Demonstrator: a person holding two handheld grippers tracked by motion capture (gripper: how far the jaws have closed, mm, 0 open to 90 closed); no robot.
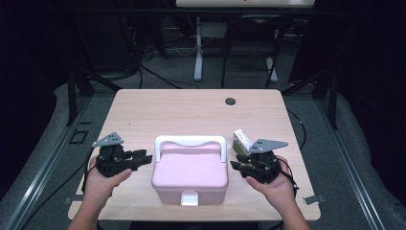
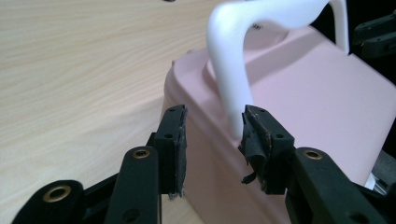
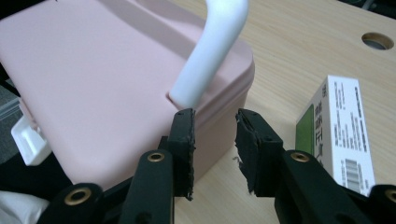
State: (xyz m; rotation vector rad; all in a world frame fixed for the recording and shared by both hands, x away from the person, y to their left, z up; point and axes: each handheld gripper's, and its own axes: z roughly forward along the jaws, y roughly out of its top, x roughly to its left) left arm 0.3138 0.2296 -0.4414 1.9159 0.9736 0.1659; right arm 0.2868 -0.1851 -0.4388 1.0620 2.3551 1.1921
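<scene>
Pink box (image 1: 189, 175) with white handle (image 1: 190, 141) raised upright and white front latch (image 1: 189, 198), lid down, set on desk (image 1: 167, 110) between the two claws, toward the near edge. Left claw (image 1: 143, 156) just beside the box's left wall, released, jaws apart and nothing between them; tips close to the wall, contact not resolvable from the high view. In the left gripper view, left claw (image 2: 212, 140) aimed at the box's (image 2: 317, 107) side below one foot of the handle (image 2: 233, 56). Right claw (image 1: 235, 165) just beside the right wall, likewise released and unloaded. In the right gripper view, right claw (image 3: 215, 140) pointing at the box (image 3: 93, 88) corner under the other handle (image 3: 210, 46) foot. Small white-and-green carton (image 3: 343, 130) lying on desk beside right claw, on the side away from the box. Round grommet hole (image 1: 231, 101) in desk well beyond both claws.
</scene>
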